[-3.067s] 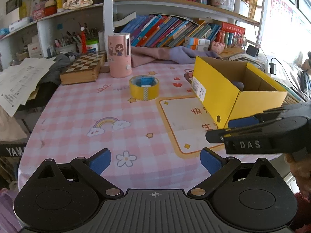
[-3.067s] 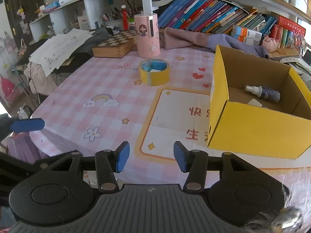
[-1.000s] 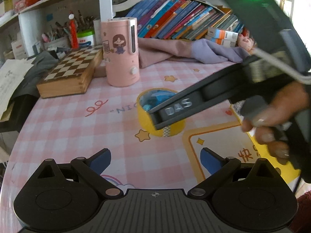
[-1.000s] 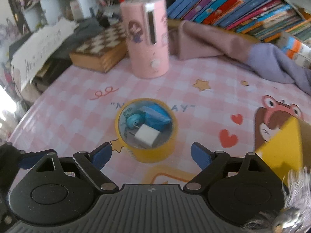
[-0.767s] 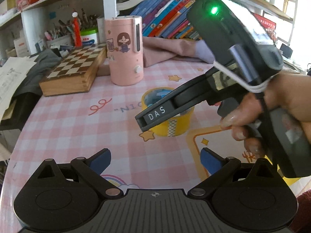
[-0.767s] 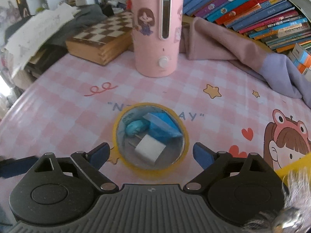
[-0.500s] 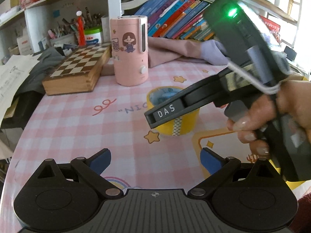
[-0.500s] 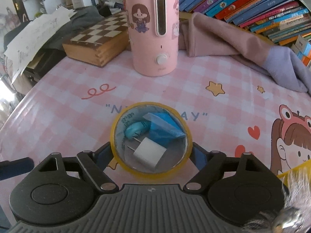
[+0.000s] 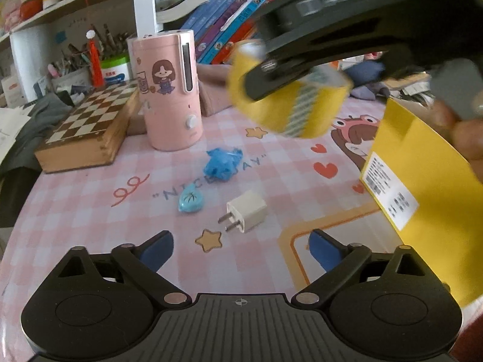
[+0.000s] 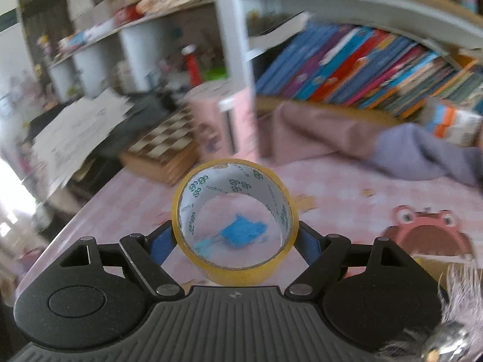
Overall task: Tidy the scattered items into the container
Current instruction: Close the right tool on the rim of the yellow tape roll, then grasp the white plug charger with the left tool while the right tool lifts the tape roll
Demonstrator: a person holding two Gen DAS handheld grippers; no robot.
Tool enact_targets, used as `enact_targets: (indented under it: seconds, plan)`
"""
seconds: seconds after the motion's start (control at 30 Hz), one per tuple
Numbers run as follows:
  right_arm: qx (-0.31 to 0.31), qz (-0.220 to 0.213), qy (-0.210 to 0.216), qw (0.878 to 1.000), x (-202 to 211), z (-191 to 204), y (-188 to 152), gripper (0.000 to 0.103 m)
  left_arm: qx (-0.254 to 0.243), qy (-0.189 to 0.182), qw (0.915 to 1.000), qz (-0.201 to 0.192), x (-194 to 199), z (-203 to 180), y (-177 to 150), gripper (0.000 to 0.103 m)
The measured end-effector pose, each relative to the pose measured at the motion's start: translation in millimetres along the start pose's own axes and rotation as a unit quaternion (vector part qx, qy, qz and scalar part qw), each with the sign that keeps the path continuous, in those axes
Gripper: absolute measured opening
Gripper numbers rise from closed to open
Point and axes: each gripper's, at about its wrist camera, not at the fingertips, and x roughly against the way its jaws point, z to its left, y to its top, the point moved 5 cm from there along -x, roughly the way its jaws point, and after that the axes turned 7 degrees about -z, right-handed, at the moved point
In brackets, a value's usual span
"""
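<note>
My right gripper is shut on a yellow tape roll, its blue pads pressing the roll's two sides. In the left wrist view the tape roll hangs in the air above the table, left of the yellow box. On the pink checked cloth below lie a crumpled blue wrapper, a small blue sachet and a white charger plug. My left gripper sits low in front of the plug, its jaws closing slightly, with nothing between them.
A pink cylinder and a wooden chessboard box stand at the back left. A purple cloth lies under the bookshelf. The table edge curves away on the left. A hand holds the right gripper above the box.
The right gripper shut on the tape roll and lifted it off the table. That uncovered the wrapper, the sachet and the plug that lay inside the roll. The left gripper narrowed a little.
</note>
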Motion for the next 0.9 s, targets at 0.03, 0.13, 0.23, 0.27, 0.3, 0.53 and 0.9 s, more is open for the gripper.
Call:
enact_targets:
  seconds: [0.03, 0.13, 0.23, 0.27, 0.3, 0.53, 0.9]
  plan:
    - [-0.009, -0.003, -0.011, 1.0, 1.1, -6.6, 1.5, 0.081, 0.003, 0.0, 1.0, 0.001, -4.4, 0.7, 1.4, 0.09]
    - [-0.044, -0.008, -0.033, 0.998, 3.8, -24.7, 2.6, 0.081, 0.003, 0.005, 1.0, 0.003, -18.6, 1.1, 6.7, 0.078]
    - [-0.06, -0.011, -0.043, 0.997, 5.8, -35.5, 1.9, 0.081, -0.005, 0.024, 0.9997, 0.008, -32.9, 1.3, 10.8, 0.067]
    - [-0.059, -0.011, -0.044, 0.997, 6.1, -36.8, 2.2, 0.081, -0.007, 0.027, 0.9996, 0.011, -36.9, 1.1, 11.4, 0.065]
    - [-0.059, -0.012, -0.043, 0.997, 6.3, -37.9, 2.6, 0.081, -0.008, 0.026, 0.9995, 0.014, -41.0, 0.3, 12.4, 0.061]
    - [-0.061, -0.007, -0.035, 0.997, 6.9, -38.4, -0.2, 0.081, 0.002, 0.019, 0.999, 0.039, -60.3, -5.8, 9.0, 0.045]
    - [-0.058, -0.006, -0.033, 0.998, 8.8, -34.1, -0.7, 0.081, 0.045, 0.026, 0.9986, 0.009, -40.4, 4.5, 17.4, 0.044]
